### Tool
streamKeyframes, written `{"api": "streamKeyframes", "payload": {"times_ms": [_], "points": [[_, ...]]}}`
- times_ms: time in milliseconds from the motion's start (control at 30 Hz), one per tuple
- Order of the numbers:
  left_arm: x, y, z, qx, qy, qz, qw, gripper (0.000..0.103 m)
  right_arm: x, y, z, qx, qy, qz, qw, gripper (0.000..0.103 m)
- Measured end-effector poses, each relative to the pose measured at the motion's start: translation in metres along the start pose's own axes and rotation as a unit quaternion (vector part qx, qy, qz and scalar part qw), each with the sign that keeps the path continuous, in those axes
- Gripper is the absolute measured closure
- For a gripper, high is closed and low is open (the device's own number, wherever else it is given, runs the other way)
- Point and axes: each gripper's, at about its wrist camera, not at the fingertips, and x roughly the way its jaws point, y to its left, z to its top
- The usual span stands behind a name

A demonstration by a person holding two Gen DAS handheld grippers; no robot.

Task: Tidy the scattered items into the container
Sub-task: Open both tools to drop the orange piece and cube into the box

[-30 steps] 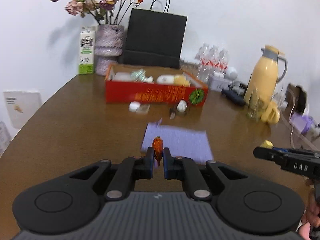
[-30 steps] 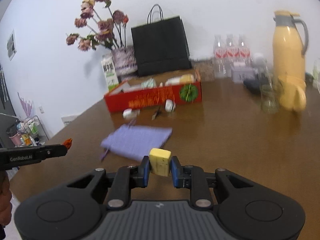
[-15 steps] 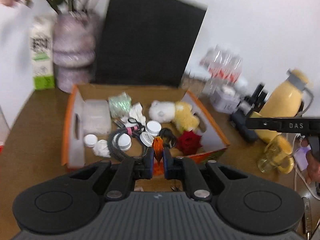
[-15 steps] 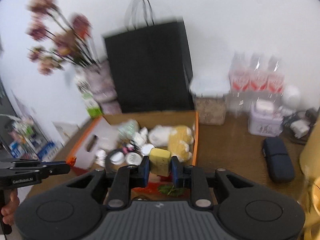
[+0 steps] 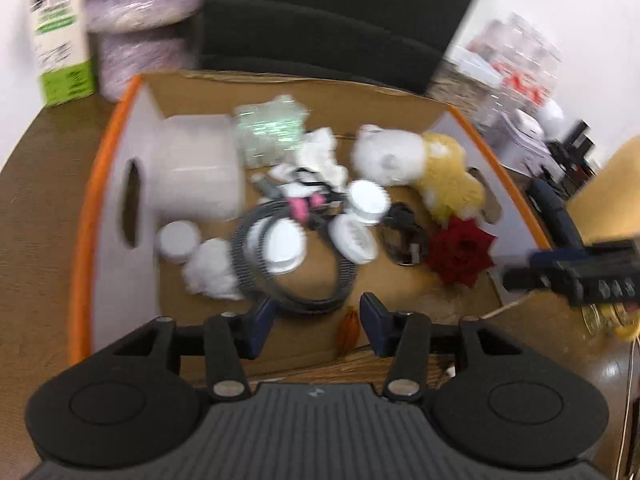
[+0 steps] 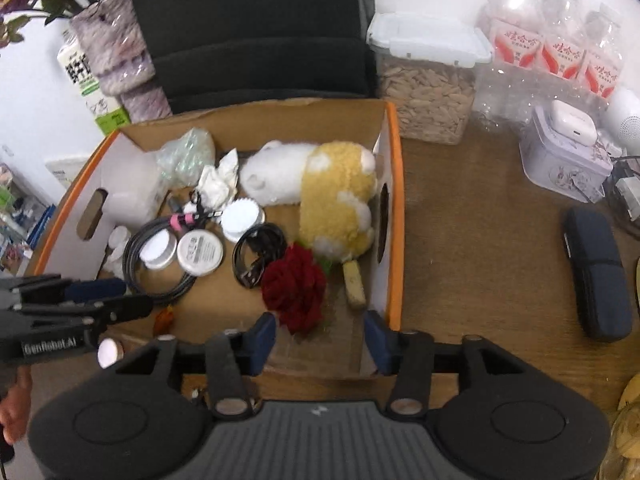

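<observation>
We see the orange-rimmed cardboard box (image 6: 394, 216) on the brown table (image 6: 480, 240), holding a white-and-yellow plush (image 6: 320, 188), a red rose (image 6: 296, 284), cable coils and white lids. Our 2 grippers hang over its near edge: the left gripper (image 5: 316, 320) and the right gripper (image 6: 320, 336) have both just been opening, jaws apart and gripping nothing. A small orange item (image 5: 347, 326) sits loose between the left jaws, just inside the near wall.

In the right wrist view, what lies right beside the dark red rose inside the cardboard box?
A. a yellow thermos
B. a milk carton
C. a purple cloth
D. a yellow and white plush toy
D: the yellow and white plush toy lies in the cardboard box, its lower end right next to the dark red rose.
</observation>
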Motion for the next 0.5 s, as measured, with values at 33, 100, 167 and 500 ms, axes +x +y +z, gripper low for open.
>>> {"api": "streamKeyframes", "payload": {"times_ms": [33, 100, 167, 500], "points": [[-0.002, 0.003, 0.001, -0.004, 0.005, 0.002, 1.0000, 0.054, -0.002, 0.000, -0.001, 0.001, 0.005, 0.001, 1.000, 0.049], [-0.007, 0.005, 0.003, -0.002, 0.012, 0.007, 0.9999, 0.054, -0.006, 0.002, -0.001, 0.009, 0.010, -0.003, 1.000, 0.048], [-0.017, 0.002, 0.004, 0.014, 0.006, 0.008, 0.9998, 0.054, -0.008, 0.002, -0.001, 0.016, 0.014, 0.000, 1.000, 0.045], [-0.091, -0.011, 0.010, 0.015, -0.050, 0.027, 0.9983, 0.036, -0.066, 0.029, -0.004, 0.021, -0.061, 0.007, 0.998, 0.013]]}}
